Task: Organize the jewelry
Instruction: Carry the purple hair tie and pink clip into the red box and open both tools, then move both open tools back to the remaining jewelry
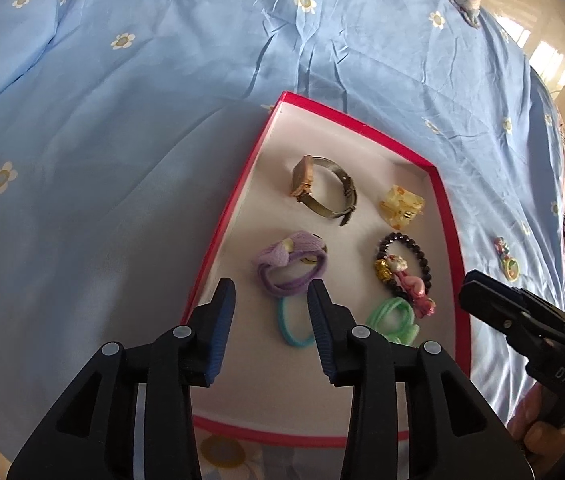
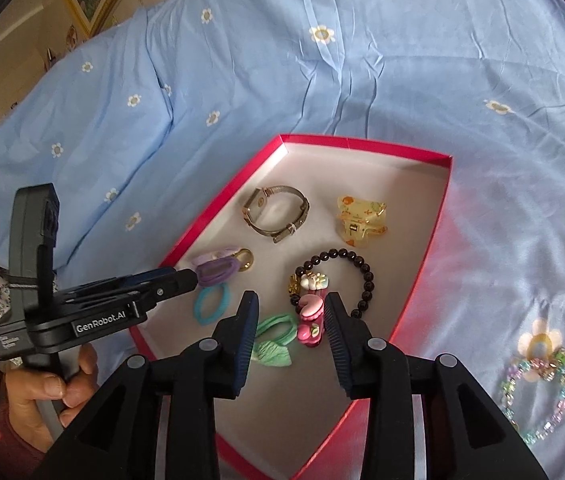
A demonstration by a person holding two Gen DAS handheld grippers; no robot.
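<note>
Bed bearing a red box of sorted jewelry; loose bracelets lie on the bed right of it. Left gripper and right gripper hover over the box, fingers apart, empty. Next pickup: approach low, closing on the beads only, not the sheet.
</note>
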